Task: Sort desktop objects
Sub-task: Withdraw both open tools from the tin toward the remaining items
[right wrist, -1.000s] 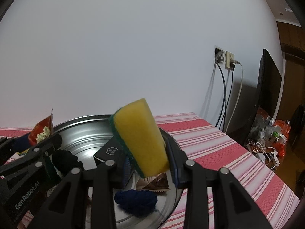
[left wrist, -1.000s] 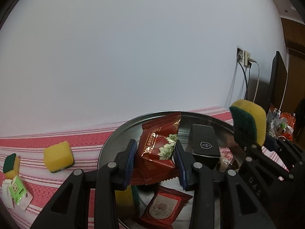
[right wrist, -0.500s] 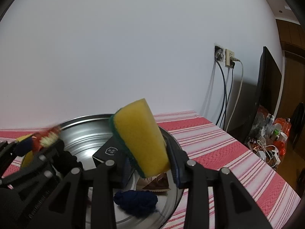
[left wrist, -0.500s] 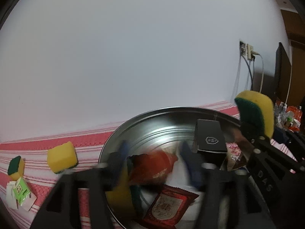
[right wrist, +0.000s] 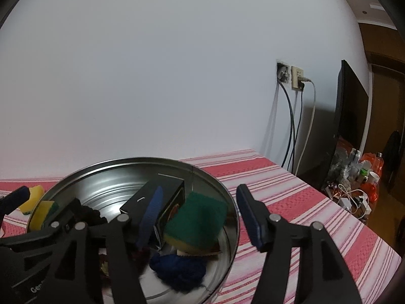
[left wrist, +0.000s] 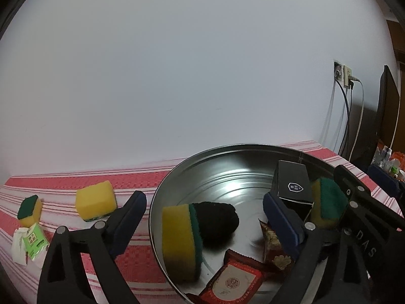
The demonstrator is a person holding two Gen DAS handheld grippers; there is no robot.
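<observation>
- Nearest, both tongs hang over the metal basin (left wrist: 177, 177). The left gripper (left wrist: 205, 217) has just been opening and its jaws now stand wide, empty, one finger outside the rim and one inside.
- The right gripper (right wrist: 200, 210) has also just been opening; a green-backed sponge (right wrist: 197, 220) lies in the gap below, free of the pads, resting in the basin against a black box (right wrist: 154, 197).
- Already in the basin: a second sponge (left wrist: 181, 240) standing on edge, a black bundle (left wrist: 217, 219), red packets (left wrist: 233, 278) and a blue bundle (right wrist: 179, 271).
- Farther left on the striped cloth (left wrist: 121, 261), outside the basin: a yellow sponge (left wrist: 95, 200), a small sponge (left wrist: 29, 210) and green-and-white sachets (left wrist: 29, 243).
- My judgement: most things are gathered; those three on the cloth remain.
</observation>
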